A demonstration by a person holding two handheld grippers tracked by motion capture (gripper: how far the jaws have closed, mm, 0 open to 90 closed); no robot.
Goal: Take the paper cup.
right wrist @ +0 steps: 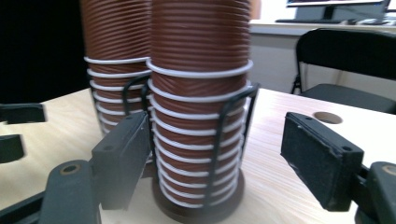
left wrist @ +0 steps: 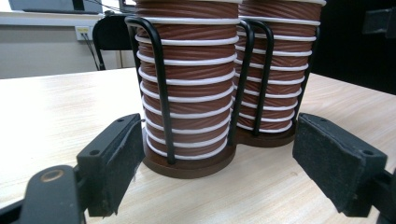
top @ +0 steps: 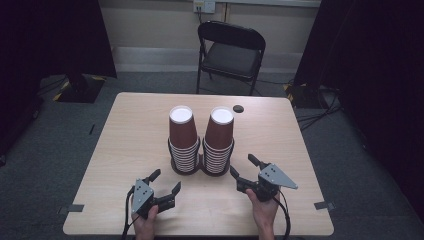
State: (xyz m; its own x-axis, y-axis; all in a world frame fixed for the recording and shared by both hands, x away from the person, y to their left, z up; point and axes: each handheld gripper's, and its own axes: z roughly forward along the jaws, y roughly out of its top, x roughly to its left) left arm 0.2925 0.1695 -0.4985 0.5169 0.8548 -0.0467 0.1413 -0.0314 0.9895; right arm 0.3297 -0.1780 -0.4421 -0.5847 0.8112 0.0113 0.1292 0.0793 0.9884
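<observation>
Cups (top: 201, 136) stand in two stacks, tops cut off up close. Left gripper (top: 166, 184) and right gripper (top: 243, 166) look spread, holding nothing; the right view is a bit blurry.

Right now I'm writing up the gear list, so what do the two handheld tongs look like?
Both the left tongs and right tongs are black, each with two flat rectangular jaws faced in dark rough pads, a grey three-cornered plate on top and a black cable trailing back.
</observation>
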